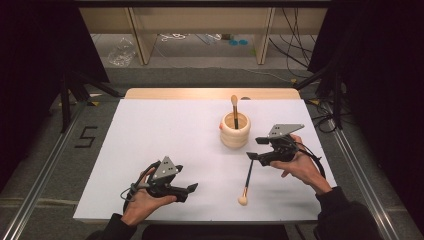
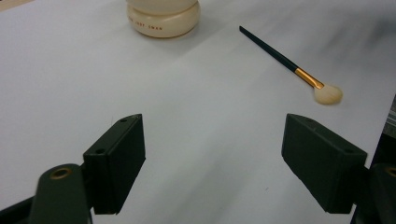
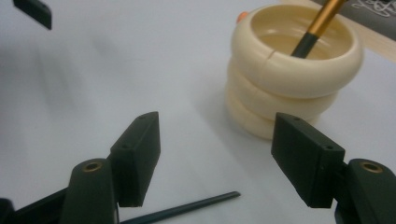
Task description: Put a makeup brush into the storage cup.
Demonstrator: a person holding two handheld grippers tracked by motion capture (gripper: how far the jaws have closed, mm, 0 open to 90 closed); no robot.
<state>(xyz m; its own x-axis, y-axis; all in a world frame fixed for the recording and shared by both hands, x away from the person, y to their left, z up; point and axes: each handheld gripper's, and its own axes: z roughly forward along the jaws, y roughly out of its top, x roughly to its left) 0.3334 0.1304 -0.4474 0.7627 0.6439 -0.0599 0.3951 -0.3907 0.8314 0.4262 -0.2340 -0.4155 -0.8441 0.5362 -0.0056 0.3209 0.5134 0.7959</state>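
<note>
My right gripper (image 3: 215, 158) wide, empty above makeup brush (image 1: 246, 180): light, stiff, rolls easily; I'd pinch mid-handle.

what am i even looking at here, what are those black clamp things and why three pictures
A person sits at a white table, holding a hand-operated two-jaw gripper in each hand: the left gripper and the right gripper. One picture looks down from above the table. The other two come from cameras riding on each gripper, looking out between its black jaws. On the table stands a cream ringed holder with one makeup brush upright in it. A second brush lies flat beside the right gripper. Both grippers are open and hold nothing.
</note>
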